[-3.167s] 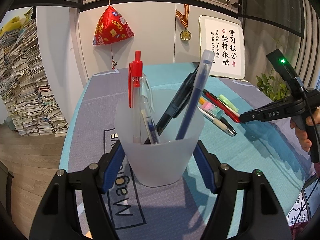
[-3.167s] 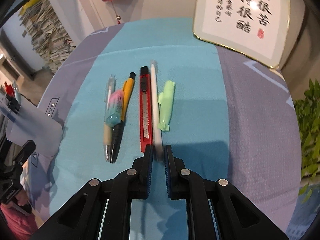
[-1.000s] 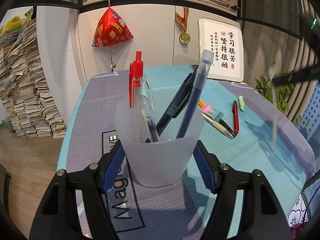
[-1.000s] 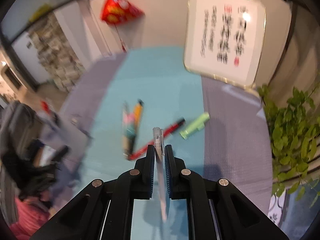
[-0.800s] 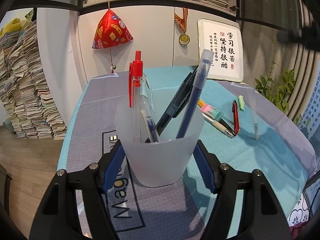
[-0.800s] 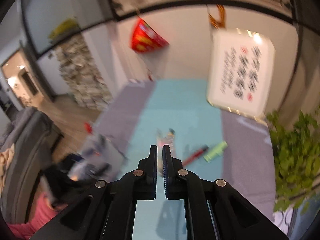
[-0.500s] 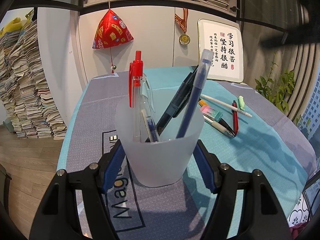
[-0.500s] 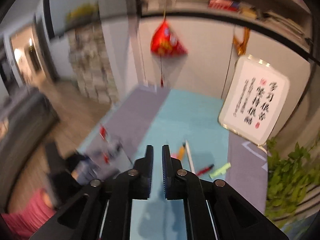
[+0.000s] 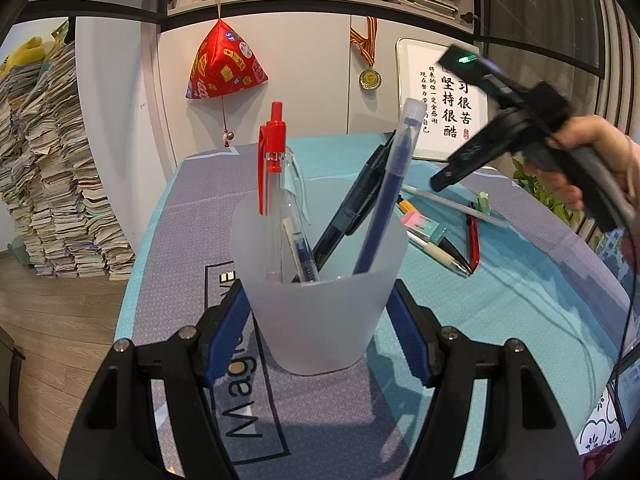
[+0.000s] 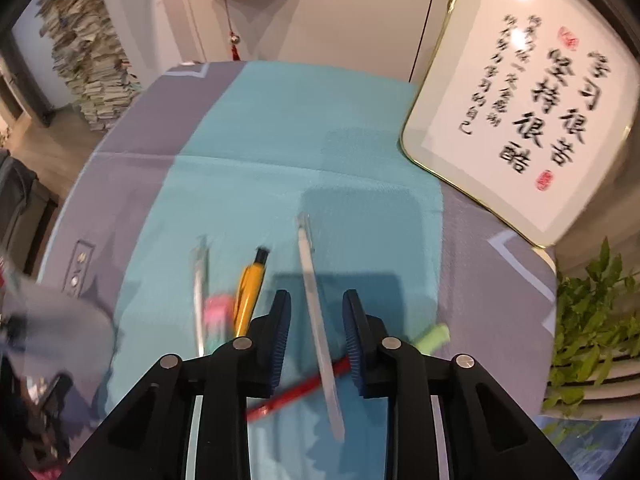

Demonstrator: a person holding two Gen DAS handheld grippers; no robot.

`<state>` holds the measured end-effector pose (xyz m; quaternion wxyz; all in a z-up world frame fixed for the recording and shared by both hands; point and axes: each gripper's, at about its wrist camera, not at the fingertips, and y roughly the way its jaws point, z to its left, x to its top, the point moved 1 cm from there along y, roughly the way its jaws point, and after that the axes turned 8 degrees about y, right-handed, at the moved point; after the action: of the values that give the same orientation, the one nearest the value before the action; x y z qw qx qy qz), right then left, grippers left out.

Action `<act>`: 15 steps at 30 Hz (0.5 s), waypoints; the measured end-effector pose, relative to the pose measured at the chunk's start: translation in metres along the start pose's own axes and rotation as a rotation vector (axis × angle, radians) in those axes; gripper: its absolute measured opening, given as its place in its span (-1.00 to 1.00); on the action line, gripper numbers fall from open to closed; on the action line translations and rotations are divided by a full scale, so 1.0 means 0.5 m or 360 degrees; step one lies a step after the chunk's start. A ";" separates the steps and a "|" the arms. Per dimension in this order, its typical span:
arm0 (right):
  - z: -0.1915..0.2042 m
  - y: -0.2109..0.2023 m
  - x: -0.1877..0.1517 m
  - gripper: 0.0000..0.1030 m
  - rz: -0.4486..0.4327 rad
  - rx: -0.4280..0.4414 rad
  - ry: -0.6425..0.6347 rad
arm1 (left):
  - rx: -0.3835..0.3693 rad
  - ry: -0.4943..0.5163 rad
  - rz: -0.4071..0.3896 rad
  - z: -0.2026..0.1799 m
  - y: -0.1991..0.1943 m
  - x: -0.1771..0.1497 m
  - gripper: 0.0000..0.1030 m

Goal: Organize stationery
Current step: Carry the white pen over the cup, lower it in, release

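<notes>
We hold the frosted plastic cup (image 9: 320,300) in the left gripper (image 9: 320,332); the right gripper (image 10: 316,336), jaws opening and empty, straddles the slim white pen (image 10: 316,312) lying toward 12 o'clock. Risk: an off-centre closure rolls it away.

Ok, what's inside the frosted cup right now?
The frosted cup holds a red-capped clear pen, a black pen and a blue pen. The frosted wall blurs their tips, so the bottom can't be checked.

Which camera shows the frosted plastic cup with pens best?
The left wrist view: the frosted plastic cup sits sharp and whole between the left gripper pads. The right wrist view shows only a blurry grey piece at its left edge.
</notes>
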<state>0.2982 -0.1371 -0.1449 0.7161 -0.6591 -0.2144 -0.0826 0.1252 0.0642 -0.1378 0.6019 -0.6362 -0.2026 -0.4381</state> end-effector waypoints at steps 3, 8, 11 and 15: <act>0.007 0.033 0.021 -0.48 0.0050 -0.0035 -0.0014 | 0.0007 0.0004 0.0003 0.000 0.000 -0.001 0.32; 0.023 0.069 0.037 -0.48 0.0069 -0.0081 -0.0049 | -0.0001 -0.0008 -0.0001 0.001 0.001 -0.001 0.32; 0.027 0.071 0.041 -0.54 0.0048 -0.0052 -0.0020 | -0.0004 -0.0011 0.0000 0.002 0.002 0.000 0.32; 0.023 0.050 0.038 -0.79 0.0006 -0.0029 0.0045 | 0.0000 -0.0008 0.0000 0.001 0.002 0.001 0.32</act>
<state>0.3228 -0.1197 -0.1594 0.7132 -0.6647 -0.2023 -0.0924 0.1264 0.0646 -0.1380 0.6015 -0.6372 -0.2041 -0.4365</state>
